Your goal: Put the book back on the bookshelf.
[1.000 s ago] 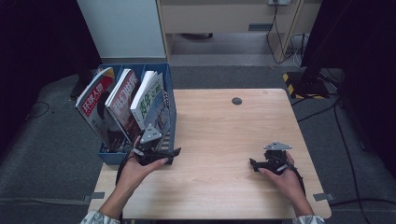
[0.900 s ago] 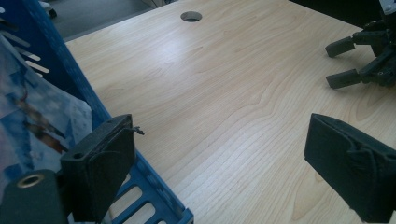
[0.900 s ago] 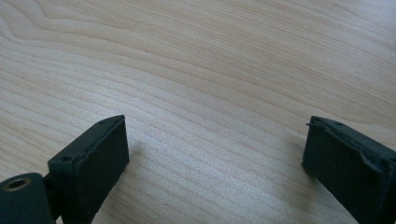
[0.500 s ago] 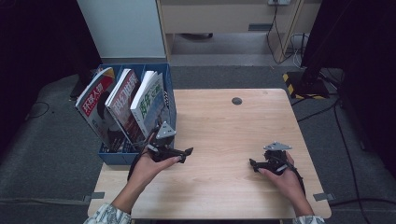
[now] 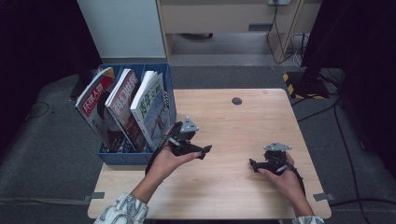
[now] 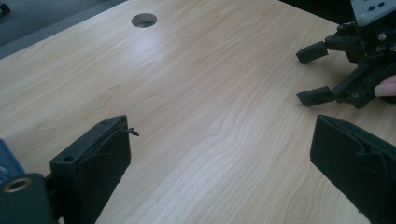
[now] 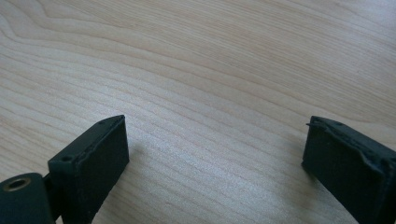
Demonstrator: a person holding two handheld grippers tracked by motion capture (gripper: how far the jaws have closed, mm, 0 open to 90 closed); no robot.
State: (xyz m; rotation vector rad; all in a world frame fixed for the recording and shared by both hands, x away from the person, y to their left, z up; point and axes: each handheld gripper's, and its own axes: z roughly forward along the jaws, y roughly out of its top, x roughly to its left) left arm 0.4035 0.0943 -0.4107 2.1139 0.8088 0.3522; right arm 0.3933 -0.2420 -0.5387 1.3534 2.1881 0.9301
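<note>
**Two open grippers over a bare wooden table**

The left gripper (image 5: pixel 198 150) is held up in the person's left hand (image 5: pixel 164 162), just beside the blue box (image 5: pixel 135 157) at the table's 9 o'clock edge. Its jaws stand wide apart and hold nothing. They point toward 3 o'clock, across the table (image 5: pixel 224 182).

In the blue box stand three magazines (image 5: pixel 125 109), leaning over toward 9 o'clock. The magazine nearest the left gripper is the white and blue one (image 5: pixel 150 107). The gripper is near it but does not touch it.

The right gripper (image 5: pixel 256 164) sits low at about 4 o'clock on the table, in the person's right hand (image 5: pixel 286 178). Its jaws are wide apart too, with just wood between them. They point toward 9 o'clock, at the left gripper. The two grippers are well apart.

In the left gripper view, the right gripper (image 6: pixel 314 72) is at 2 o'clock, open.

A small round hole (image 5: pixel 237 101) is in the table at 12 o'clock.
</note>
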